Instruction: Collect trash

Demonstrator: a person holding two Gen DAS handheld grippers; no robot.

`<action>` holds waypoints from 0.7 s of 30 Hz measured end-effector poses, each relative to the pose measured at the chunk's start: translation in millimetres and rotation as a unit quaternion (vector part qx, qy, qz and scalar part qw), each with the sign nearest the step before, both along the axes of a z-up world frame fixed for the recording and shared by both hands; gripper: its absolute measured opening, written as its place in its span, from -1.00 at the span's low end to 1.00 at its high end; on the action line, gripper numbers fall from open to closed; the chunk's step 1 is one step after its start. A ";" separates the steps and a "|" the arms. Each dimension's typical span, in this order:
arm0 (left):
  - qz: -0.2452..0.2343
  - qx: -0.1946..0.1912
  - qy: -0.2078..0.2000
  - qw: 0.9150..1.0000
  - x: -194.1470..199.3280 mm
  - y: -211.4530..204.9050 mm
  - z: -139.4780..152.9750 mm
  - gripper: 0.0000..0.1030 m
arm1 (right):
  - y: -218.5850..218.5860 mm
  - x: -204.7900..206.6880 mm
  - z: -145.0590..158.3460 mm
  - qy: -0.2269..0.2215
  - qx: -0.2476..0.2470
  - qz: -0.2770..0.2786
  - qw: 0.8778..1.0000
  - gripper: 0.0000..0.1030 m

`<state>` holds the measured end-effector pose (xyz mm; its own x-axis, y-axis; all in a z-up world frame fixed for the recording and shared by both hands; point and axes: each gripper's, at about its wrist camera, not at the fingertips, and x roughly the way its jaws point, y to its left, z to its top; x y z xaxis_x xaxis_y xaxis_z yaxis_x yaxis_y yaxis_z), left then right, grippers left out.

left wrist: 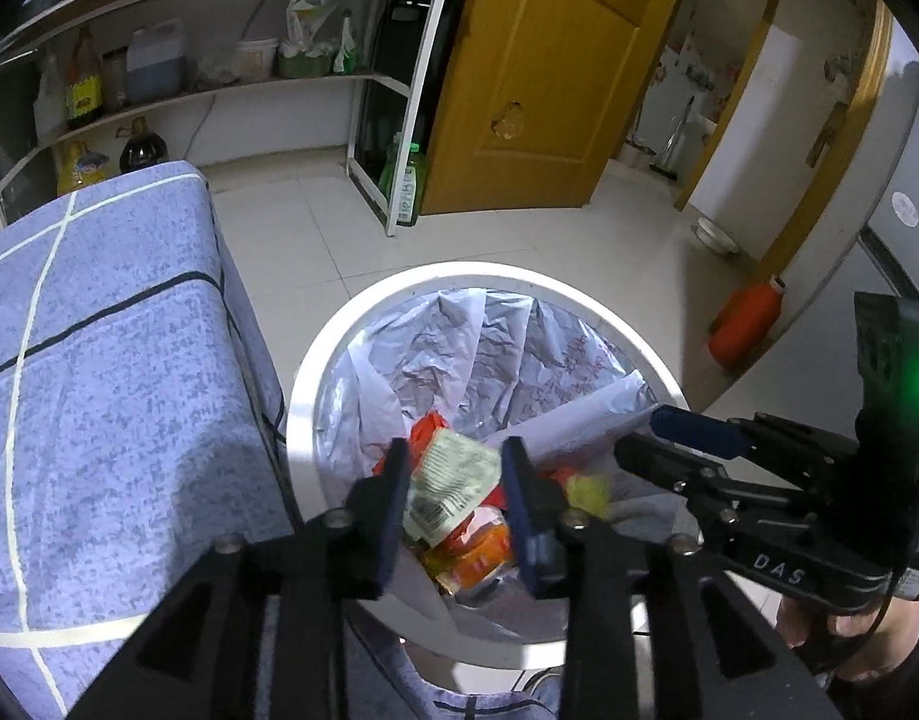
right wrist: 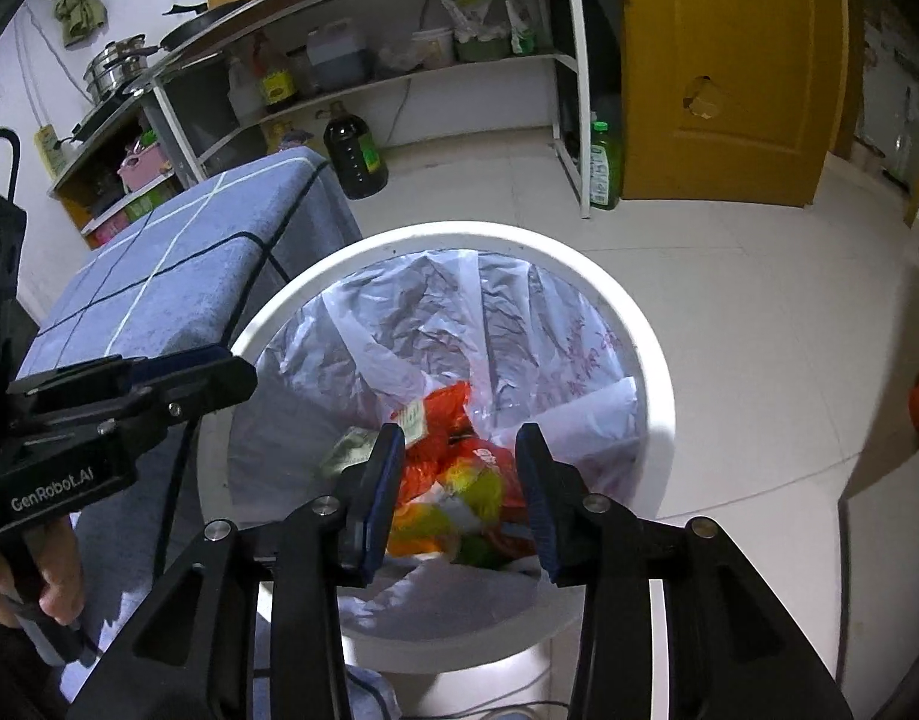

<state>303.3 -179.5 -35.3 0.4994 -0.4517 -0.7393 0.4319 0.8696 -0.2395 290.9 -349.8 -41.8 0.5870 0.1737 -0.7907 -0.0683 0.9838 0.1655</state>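
Two tools over one white round trash bin (left wrist: 315,372), both angled down into it.

Left tool (left wrist: 456,483): jaws partly apart. A pale green printed wrapper (left wrist: 453,483) shows in the gap; whether the pads touch it cannot be told, and it looks loose and blurred above the pile.

Right tool (right wrist: 459,468): jaws partly apart, nothing gripped; the trash below is visible through the gap.

Bin contents: one translucent white liner bag (right wrist: 435,324) with faint red print at 3 o'clock. At the bottom, a heap of orange-red snack packets (right wrist: 441,414) and one yellow-green wrapper (right wrist: 477,489); exact packet count not readable. One more pale green wrapper (right wrist: 348,450) lies at 9 o'clock of the heap.

Surroundings: one blue checked cloth-covered stool (right wrist: 177,282) at 10 o'clock of the bin, just beside it. One dark oil jug (right wrist: 354,153) on the floor at 12 o'clock, one green bottle (right wrist: 603,168) by the shelf leg at 1 o'clock, one yellow wooden door (right wrist: 729,66) behind. One orange bottle (left wrist: 744,324) lies on the floor at 3 o'clock.
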 end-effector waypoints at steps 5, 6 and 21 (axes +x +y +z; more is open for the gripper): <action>0.003 -0.009 -0.014 1.000 -9.8 4.9 11.7 -0.22 | -3.8 -14.9 13.9 -0.023 -0.001 -0.017 1.000 -0.23; 0.003 -0.010 -0.017 1.000 -14.2 5.8 14.7 -0.19 | -4.1 -18.9 16.4 -0.027 -0.002 -0.019 0.999 -0.23; 0.017 -0.011 -0.094 0.995 -109.5 41.6 54.8 0.04 | 32.6 -112.2 61.5 -0.095 -0.046 -0.033 0.994 -0.23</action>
